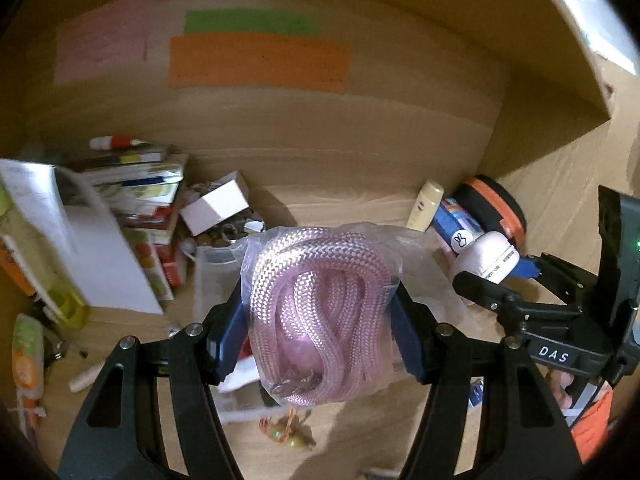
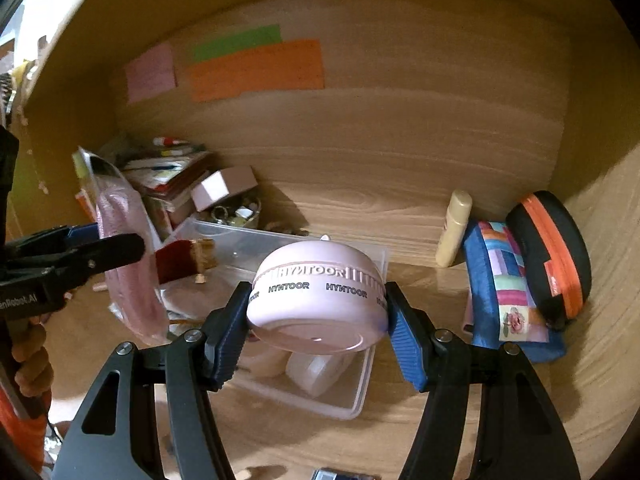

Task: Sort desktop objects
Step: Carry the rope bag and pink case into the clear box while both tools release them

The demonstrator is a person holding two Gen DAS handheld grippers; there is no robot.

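Observation:
My left gripper (image 1: 320, 316) is shut on a clear bag of coiled pink braided cable (image 1: 320, 312) and holds it above the wooden desk. The bag also shows at the left of the right wrist view (image 2: 128, 264). My right gripper (image 2: 316, 312) is shut on a round pink HYNTOOR case (image 2: 320, 296), held above a clear plastic tray (image 2: 356, 400). The case also shows in the left wrist view (image 1: 486, 256), with the right gripper (image 1: 480, 280) around it.
A pile of books and papers (image 1: 132, 196) and a white box (image 1: 216, 208) lie at the back left. A cream tube (image 2: 454, 228), a patchwork pouch (image 2: 504, 284) and a black-and-orange case (image 2: 552, 256) stand at the right. Coloured notes (image 2: 256, 68) are on the back wall.

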